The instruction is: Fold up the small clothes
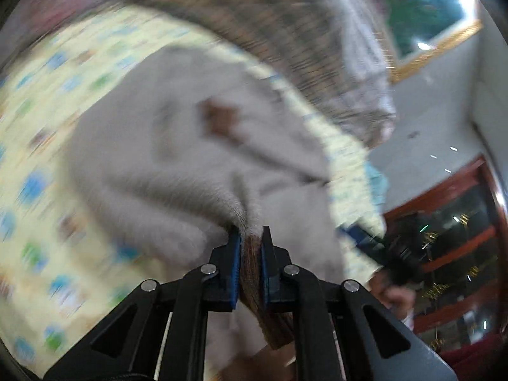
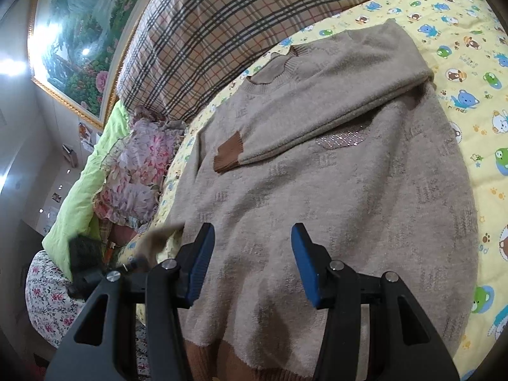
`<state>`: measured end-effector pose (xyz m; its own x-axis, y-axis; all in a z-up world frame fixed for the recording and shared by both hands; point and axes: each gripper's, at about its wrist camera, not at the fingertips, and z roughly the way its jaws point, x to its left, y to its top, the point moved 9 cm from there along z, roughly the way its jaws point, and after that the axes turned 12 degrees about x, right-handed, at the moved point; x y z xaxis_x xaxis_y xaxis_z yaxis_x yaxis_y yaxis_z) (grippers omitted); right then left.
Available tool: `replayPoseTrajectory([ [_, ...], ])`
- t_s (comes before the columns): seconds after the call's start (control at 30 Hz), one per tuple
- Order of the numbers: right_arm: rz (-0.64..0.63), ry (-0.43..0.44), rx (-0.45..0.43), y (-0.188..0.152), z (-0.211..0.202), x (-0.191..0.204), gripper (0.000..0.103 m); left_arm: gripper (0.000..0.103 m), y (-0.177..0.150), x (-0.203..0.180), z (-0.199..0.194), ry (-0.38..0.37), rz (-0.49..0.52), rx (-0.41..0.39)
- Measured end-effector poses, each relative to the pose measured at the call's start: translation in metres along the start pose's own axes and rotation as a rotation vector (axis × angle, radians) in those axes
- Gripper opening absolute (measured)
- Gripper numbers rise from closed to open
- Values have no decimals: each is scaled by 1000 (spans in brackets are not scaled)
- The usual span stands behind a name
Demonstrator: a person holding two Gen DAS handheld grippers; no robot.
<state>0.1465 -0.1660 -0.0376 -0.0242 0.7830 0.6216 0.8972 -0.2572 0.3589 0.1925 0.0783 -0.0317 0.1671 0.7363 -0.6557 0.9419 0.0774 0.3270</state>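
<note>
A beige knit sweater (image 2: 333,190) with brown trim lies face up on a yellow bear-print sheet (image 2: 476,79). One sleeve is folded across its chest and ends in a brown cuff (image 2: 228,152). My left gripper (image 1: 250,238) is shut on the other sleeve's brown cuff (image 1: 254,273), and beige fabric (image 1: 190,158) trails away from it; this view is blurred. My right gripper (image 2: 252,238) is open above the sweater's lower body, with nothing between its pads. In the right wrist view the left gripper (image 2: 92,263) shows blurred at the lower left with beige sleeve fabric (image 2: 162,235).
A plaid quilt (image 2: 206,31) lies behind the sweater. A floral ruffled pillow (image 2: 139,171) and a green blanket (image 2: 85,190) lie to its left. A framed landscape painting (image 2: 79,31) hangs on the wall. A red shelf (image 1: 454,238) stands beyond the bed edge.
</note>
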Motion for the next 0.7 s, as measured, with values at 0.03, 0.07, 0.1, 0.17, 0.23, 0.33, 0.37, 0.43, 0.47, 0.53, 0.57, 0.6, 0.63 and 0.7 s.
replayPoseTrajectory([
  [0.03, -2, 5, -6, 0, -2, 0, 52, 8, 17, -19, 10, -19, 37, -5],
  [0.07, -1, 5, -15, 2, -5, 0, 52, 8, 31, -39, 22, -34, 72, -9],
  [0.1, 4, 4, -21, 3, -6, -1, 52, 8, 40, -51, 31, -43, 92, -7],
  [0.17, 19, 4, -31, 6, -10, -6, 52, 9, 61, -81, 67, -62, 134, 10],
  [0.23, 46, -11, -40, 9, -13, -16, 52, 9, 76, -98, 112, -48, 173, 29],
  [0.33, 76, -28, -45, 12, -14, -30, 52, 11, 84, -92, 167, 23, 173, 89],
  [0.37, 85, -36, -49, 14, -15, -34, 52, 12, 82, -87, 182, 40, 165, 113],
  [0.43, 100, -56, -55, 17, -14, -43, 55, 17, 77, -73, 196, 94, 157, 140],
  [0.47, 107, -71, -56, 18, -13, -47, 62, 23, 71, -72, 197, 113, 155, 145],
  [0.53, 105, -104, -49, 19, -10, -52, 67, 32, 60, -67, 177, 113, 159, 127],
  [0.57, 87, -111, -46, 20, -8, -51, 67, 44, 56, -59, 163, 120, 156, 107],
  [0.6, 59, -124, -44, 21, -6, -48, 67, 59, 51, -54, 143, 140, 149, 77],
  [0.63, 27, -147, -41, 22, -4, -44, 67, 64, 46, -49, 128, 158, 143, 44],
  [0.7, -47, -195, -31, 26, 3, -34, 68, 74, 35, -28, 90, 217, 123, -44],
])
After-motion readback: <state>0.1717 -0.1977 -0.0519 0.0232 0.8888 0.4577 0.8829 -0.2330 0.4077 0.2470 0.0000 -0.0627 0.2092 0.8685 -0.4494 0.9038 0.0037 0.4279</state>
